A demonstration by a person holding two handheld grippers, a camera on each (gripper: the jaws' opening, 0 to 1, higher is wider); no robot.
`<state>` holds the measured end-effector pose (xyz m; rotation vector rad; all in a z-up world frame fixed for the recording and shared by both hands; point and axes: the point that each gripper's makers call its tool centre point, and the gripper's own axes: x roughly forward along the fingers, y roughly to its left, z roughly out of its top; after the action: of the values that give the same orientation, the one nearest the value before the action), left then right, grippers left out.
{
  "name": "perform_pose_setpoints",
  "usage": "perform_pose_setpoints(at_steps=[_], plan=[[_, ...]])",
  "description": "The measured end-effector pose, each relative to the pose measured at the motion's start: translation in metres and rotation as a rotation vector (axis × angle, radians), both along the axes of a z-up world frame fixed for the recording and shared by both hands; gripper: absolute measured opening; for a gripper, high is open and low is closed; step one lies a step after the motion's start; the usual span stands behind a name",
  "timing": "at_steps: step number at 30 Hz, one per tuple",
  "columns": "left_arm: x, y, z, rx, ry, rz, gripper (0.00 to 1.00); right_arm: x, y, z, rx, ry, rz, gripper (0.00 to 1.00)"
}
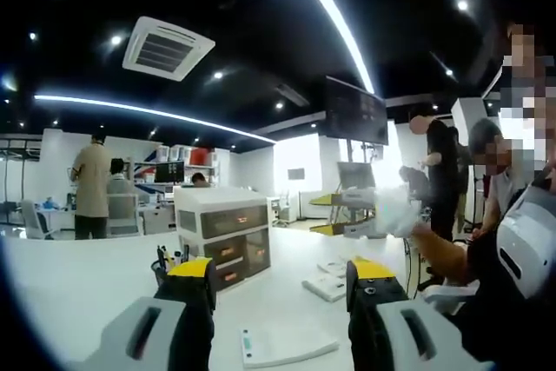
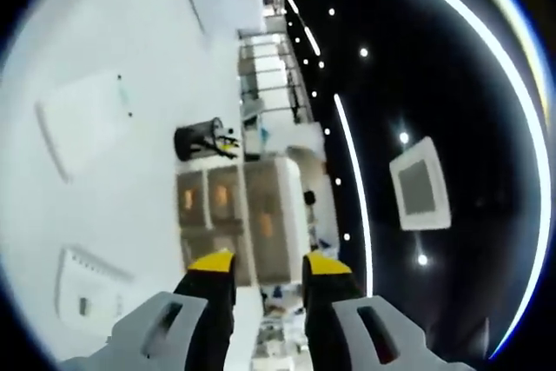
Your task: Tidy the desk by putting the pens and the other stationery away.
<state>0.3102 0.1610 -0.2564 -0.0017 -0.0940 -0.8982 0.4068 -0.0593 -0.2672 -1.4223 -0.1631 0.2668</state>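
Pens [image 1: 167, 256] upright in black cup [image 2: 198, 139] beside drawer unit [image 1: 223, 234]; both tongs spread, empty.

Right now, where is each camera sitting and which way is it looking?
Left gripper view: rides the left gripper, level, looking across the white desk at the drawer unit; open jaws show.
Right gripper view: rides the right gripper, rolled sideways, facing the drawer unit; jaws open.
Shared: the desk, the drawer unit, the black pen holder.
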Motion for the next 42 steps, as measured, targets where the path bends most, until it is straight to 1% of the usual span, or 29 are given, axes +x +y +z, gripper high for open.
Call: perform_pose_setpoints(at_steps=[2,8,20,25,33,35,38,42], plan=[[0.0,0.0,0.0,-0.001,-0.001,0.0,0.6,0.008,0.002,0.002,-0.004,-0.003,-0.002,0.27],[0.0,0.002,0.001,-0.002,-0.002,0.001,0.6,0.022,0.008,0.003,-0.026,-0.008,-0.002,0.26],[0.0,0.008,0.003,-0.008,-0.006,0.009,0.6,0.065,0.017,0.0,-0.075,-0.013,-0.019,0.24],[0.0,0.009,0.004,-0.011,-0.008,0.01,0.6,0.083,0.021,-0.002,-0.087,-0.004,-0.024,0.23],[-0.001,0.01,0.005,-0.012,-0.011,0.01,0.6,0.114,0.022,-0.014,-0.117,0.017,-0.052,0.21],[-0.001,0.011,0.005,-0.013,-0.011,0.012,0.6,0.124,0.023,-0.017,-0.128,0.019,-0.06,0.2],[0.001,0.013,0.006,-0.014,-0.011,0.013,0.6,0.137,0.023,-0.018,-0.137,0.014,-0.074,0.2],[0.0,0.013,0.006,-0.015,-0.011,0.011,0.61,0.148,0.023,-0.018,-0.144,0.011,-0.09,0.18]])
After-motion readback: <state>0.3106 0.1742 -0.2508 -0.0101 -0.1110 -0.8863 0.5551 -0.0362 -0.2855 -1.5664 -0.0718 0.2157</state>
